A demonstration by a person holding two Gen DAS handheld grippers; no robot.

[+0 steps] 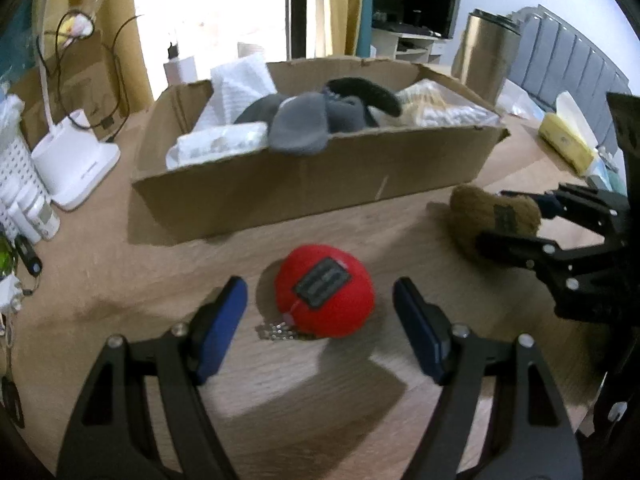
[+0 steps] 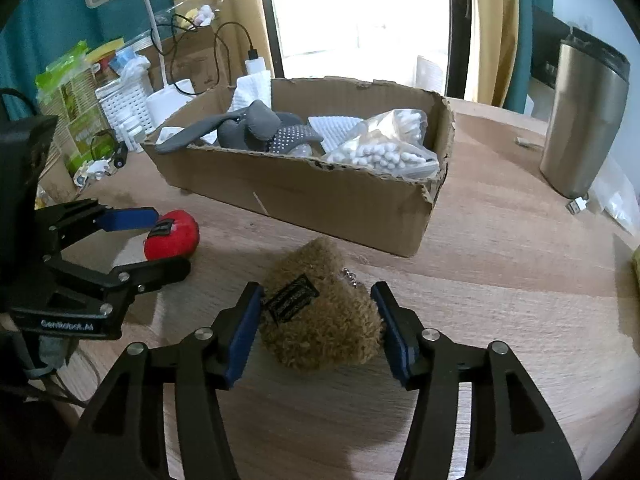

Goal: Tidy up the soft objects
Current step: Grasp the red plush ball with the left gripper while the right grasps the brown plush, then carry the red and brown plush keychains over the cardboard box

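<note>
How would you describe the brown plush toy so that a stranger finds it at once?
Start at the open cardboard box on the wooden table. In front of its near wall lies the brown plush toy, between the open jaws of the right gripper. Unlike the smooth red plush toy, it is shaggy.

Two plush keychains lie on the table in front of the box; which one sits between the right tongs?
The brown fuzzy plush, flanked by the right tongs, open. The red plush lies smooth and shiny between the left tongs instead.
</note>
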